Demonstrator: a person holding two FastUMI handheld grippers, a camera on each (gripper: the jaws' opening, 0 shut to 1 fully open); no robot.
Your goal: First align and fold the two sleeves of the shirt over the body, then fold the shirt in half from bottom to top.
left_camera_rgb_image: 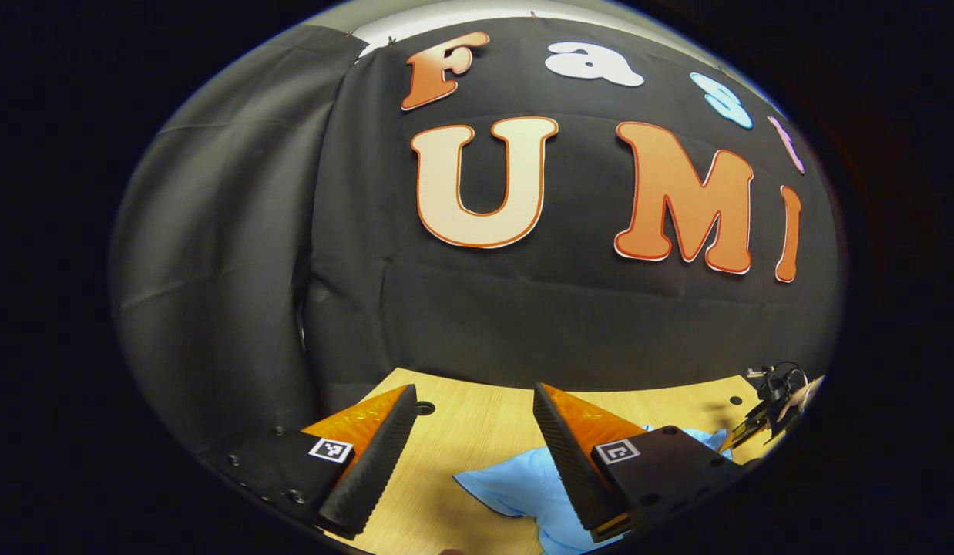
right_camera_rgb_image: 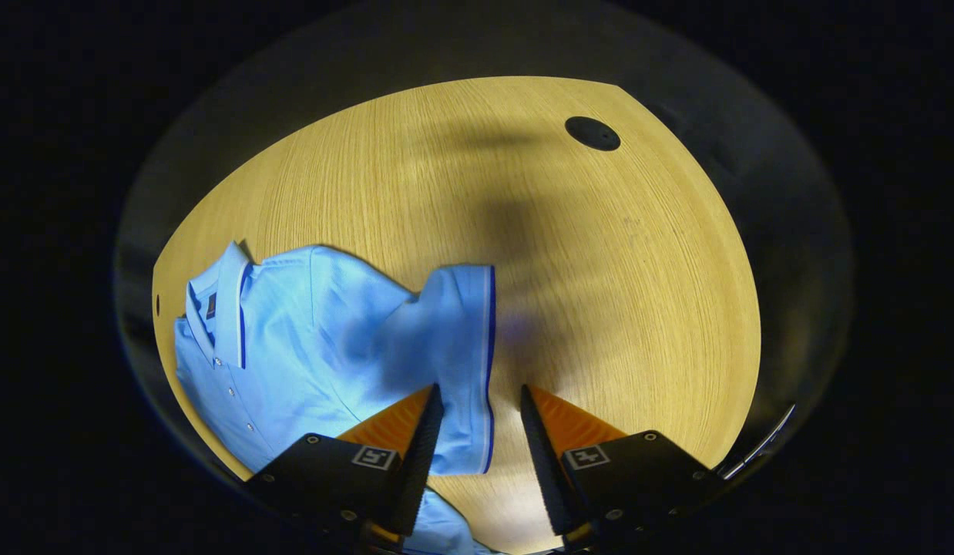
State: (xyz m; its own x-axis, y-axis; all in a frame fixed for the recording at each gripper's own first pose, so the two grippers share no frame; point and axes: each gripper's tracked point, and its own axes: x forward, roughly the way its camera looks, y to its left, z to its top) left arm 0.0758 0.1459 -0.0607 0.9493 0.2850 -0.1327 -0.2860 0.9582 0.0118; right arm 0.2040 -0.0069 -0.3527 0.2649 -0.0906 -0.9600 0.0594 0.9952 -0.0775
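A light blue polo shirt point(right_camera_rgb_image: 307, 347) lies on the wooden table point(right_camera_rgb_image: 600, 293), collar point(right_camera_rgb_image: 230, 301) toward the left of the right gripper view. Its short sleeve point(right_camera_rgb_image: 461, 362), edged with a dark blue stripe, spreads out flat toward the middle. My right gripper point(right_camera_rgb_image: 481, 401) hovers open above the sleeve's hem, the hem lying between its fingers. In the left gripper view, my left gripper point(left_camera_rgb_image: 477, 401) stands open over the table, with a blue corner of the shirt point(left_camera_rgb_image: 523, 486) below and behind its right finger. The other gripper point(left_camera_rgb_image: 770, 408) shows small at the far right.
The black cloth wall point(left_camera_rgb_image: 523, 308) rises just behind the table's far edge. A round black hole point(right_camera_rgb_image: 592, 132) sits in the tabletop at the upper right of the right gripper view, and a similar hole point(left_camera_rgb_image: 425, 408) sits near the left finger in the left gripper view.
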